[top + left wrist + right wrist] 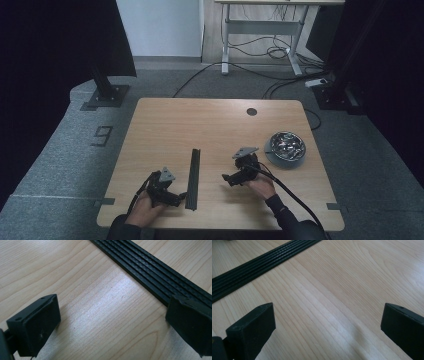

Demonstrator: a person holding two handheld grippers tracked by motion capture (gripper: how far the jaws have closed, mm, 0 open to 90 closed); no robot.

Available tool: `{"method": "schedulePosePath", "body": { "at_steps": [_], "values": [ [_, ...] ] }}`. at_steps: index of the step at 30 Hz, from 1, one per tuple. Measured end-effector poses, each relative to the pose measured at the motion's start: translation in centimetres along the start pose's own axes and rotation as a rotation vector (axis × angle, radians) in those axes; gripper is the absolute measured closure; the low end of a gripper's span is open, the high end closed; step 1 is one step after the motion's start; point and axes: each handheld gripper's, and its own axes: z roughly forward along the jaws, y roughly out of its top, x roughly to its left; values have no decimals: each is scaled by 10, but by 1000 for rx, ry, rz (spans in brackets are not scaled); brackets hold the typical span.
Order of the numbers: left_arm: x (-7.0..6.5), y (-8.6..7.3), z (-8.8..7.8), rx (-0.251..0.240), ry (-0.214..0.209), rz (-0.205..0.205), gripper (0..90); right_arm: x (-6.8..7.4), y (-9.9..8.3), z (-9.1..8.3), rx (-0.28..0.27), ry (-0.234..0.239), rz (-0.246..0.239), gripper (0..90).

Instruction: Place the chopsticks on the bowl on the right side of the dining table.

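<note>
Scene: I am looking down on a wooden table [165,125]; a long black ribbed strip [192,177] is lying near the middle, running from the near edge away toward the far side.

Strip, close up: in the left gripper view the ribbed strip [155,275] is running diagonally across the upper right, flat on the wood, its grooves showing clearly.

Left gripper: I am seeing the left gripper [172,196] sitting at the near left, just beside the strip's near end. Its jaws are spread wide with bare wood between them; the right-hand jaw is coming up against, or over, the strip's edge, and I cannot tell if it is touching.

Right gripper: the right gripper [234,178] is hovering to the right of the strip, apart from it. Its jaws are also standing wide apart, gripping nothing; in its own view the strip [254,267] is lying off at the upper left.

Bystander item: a metal bowl [285,148] is resting at the far right, well apart from both grippers.

Step in hand, my reading: I am judging this as the approach to the strip, with nothing grasped yet.

Next move, my reading: the left gripper is needing to shift right so both jaws straddle the strip's near end, then close across its width. The strip is lying low and flat, so the jaws should be coming down close to the wood to catch its edges.
</note>
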Motion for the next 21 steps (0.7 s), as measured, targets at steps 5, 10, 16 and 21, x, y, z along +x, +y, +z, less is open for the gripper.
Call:
{"method": "schedulePosePath", "body": {
  "at_steps": [5, 10, 16, 21],
  "values": [
    [0, 0, 0, 0, 0, -1, 0, 6, 10, 6, 0, 19, -13, 0],
    [0, 0, 0, 0, -1, -2, 0, 10, 18, 11, -7, 28, -14, 0],
    [0, 0, 0, 0, 0, 0, 0, 15, 27, 17, -4, 35, -22, 0],
    [0, 0, 0, -1, 0, -1, 0, 18, 32, 25, 5, 39, -19, 0]
  ]
}}
